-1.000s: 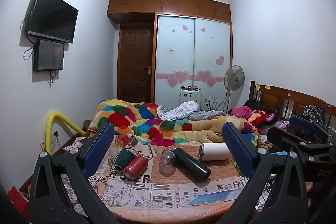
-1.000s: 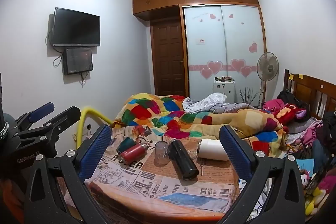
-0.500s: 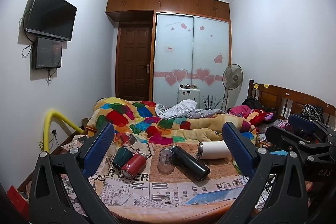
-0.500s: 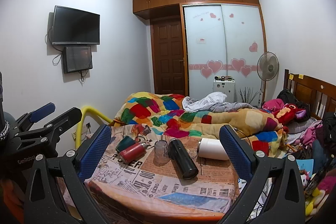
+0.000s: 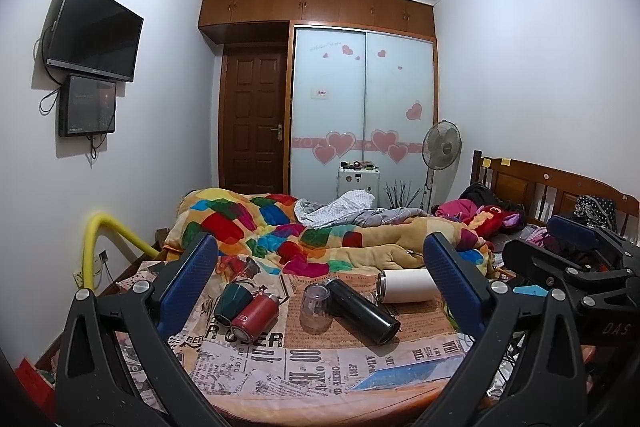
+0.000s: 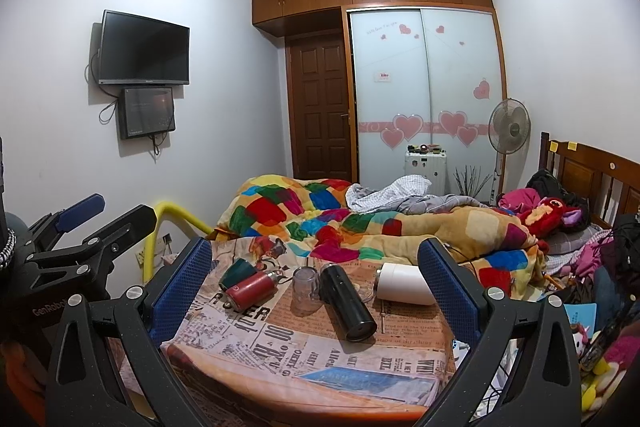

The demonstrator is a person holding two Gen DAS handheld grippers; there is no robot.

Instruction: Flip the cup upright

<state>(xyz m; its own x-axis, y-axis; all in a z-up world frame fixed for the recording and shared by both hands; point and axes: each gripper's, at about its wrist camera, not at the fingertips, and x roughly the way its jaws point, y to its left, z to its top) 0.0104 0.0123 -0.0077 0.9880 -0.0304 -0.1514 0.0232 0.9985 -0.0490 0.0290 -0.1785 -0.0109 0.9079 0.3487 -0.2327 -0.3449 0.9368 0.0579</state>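
Bedroom w/ white walls fills both views, TV (image 5: 96, 31) upper left, heart-sticker wardrobe (image 5: 362, 111) centre back. Low in frame I see the table (image 5: 320, 371), covered w/ a newspaper-print cloth, quilt (image 5: 280, 227) bunched up just behind it.

On my left cam, the left gripper (image 5: 320, 291) hangs above the near edge of the table, blue pads spread wide, nothing between them. Right gripper (image 6: 316, 287) shows the same on its own cam: tongs apart, gripping nothing. I also catch it from the side at mid right of the left view, and the left unit at mid left of the right view.

The clear cup (image 5: 316, 309) sits centre frame, mouth down on the cloth. Right cam has it too (image 6: 305, 285), a bit left of centre. Black flask (image 5: 362, 309) lies on its side just right of the cup, looks like it's touching it, base angled toward the cam. White tumbler (image 5: 406, 285) lies sideways farther right, partly hidden behind my right-hand pad in the left view. Red bottle (image 5: 254, 315) lies left of the cup, w/ a dark green cup (image 5: 231, 299) tipped over snug against it.

Fan (image 5: 440, 151) stands right of the wardrobe, wooden headboard (image 5: 560, 187) at far right. Both grippers are well back from the clear cup.
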